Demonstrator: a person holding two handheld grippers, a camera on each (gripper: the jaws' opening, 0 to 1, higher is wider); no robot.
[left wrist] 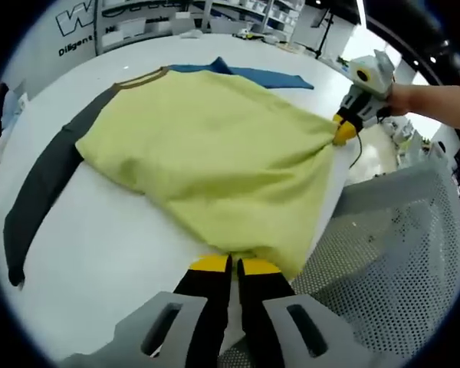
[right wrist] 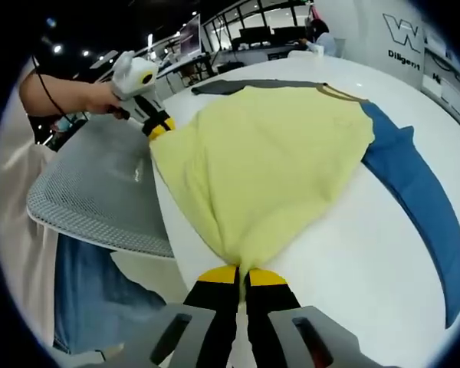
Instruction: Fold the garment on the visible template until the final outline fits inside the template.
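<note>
- Jaws of the left gripper pressed together, pinching one bottom corner of the yellow garment; jaws of the right gripper likewise closed on the other bottom corner.
- Ahead of the left jaws: yellow body spread over the white table, dark grey sleeve trailing off to the left, blue sleeve beyond the far edge, right gripper off to the right at its corner.
- Ahead of the right jaws: same body fanned out from the pinch, left gripper up to the left, blue sleeve stretched off to the right.
- No template outline discernible under the cloth.
- Judged step: carrying the hem toward the collar. Best done with both corners raised evenly, hem kept taut between them, laid down square without dragging the sleeves.
- Soft, thin knit, matte, draping in gathered folds at each pinch; likely to sag if slack.
- Grey perforated mesh chair just beside the table edge, near both grippers; snagging risk worth avoiding.
</note>
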